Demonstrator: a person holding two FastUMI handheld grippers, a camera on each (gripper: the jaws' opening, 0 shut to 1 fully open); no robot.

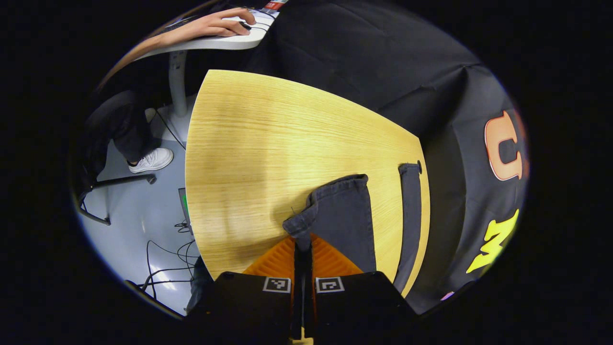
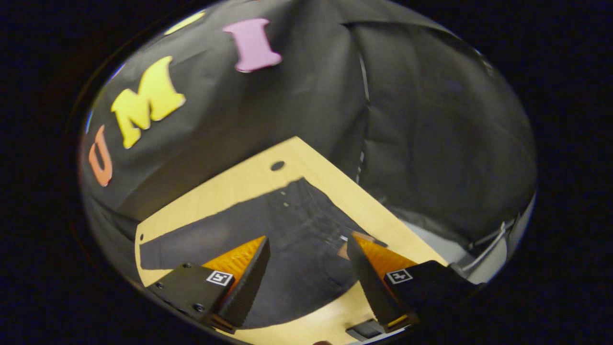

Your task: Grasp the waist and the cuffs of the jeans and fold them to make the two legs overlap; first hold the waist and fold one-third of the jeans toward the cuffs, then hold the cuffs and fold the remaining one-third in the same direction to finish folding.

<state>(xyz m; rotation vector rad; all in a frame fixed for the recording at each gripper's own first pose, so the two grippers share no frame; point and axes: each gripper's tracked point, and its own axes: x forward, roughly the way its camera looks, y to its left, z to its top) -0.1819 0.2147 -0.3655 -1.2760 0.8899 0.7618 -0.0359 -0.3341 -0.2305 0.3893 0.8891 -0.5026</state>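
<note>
Dark jeans lie on the wooden table (image 1: 249, 143). In the left gripper view the near leg's cuff (image 1: 335, 211) is bunched and raised at my left gripper (image 1: 302, 245), which is shut on its hem corner. The other leg (image 1: 411, 215) lies flat along the table's right edge. In the right gripper view the waist part of the jeans (image 2: 297, 215) spreads across the table (image 2: 239, 182). My right gripper (image 2: 309, 239) hangs open just over the waistband, one finger on each side of the cloth and nothing pinched between them.
A small round hole (image 2: 277, 166) sits near the table's far corner. Left of the table are a white desk with a person's hand (image 1: 225, 24) on a mouse, a shoe (image 1: 153, 160) and loose cables (image 1: 163, 258) on the floor. Black cloth walls close the far sides.
</note>
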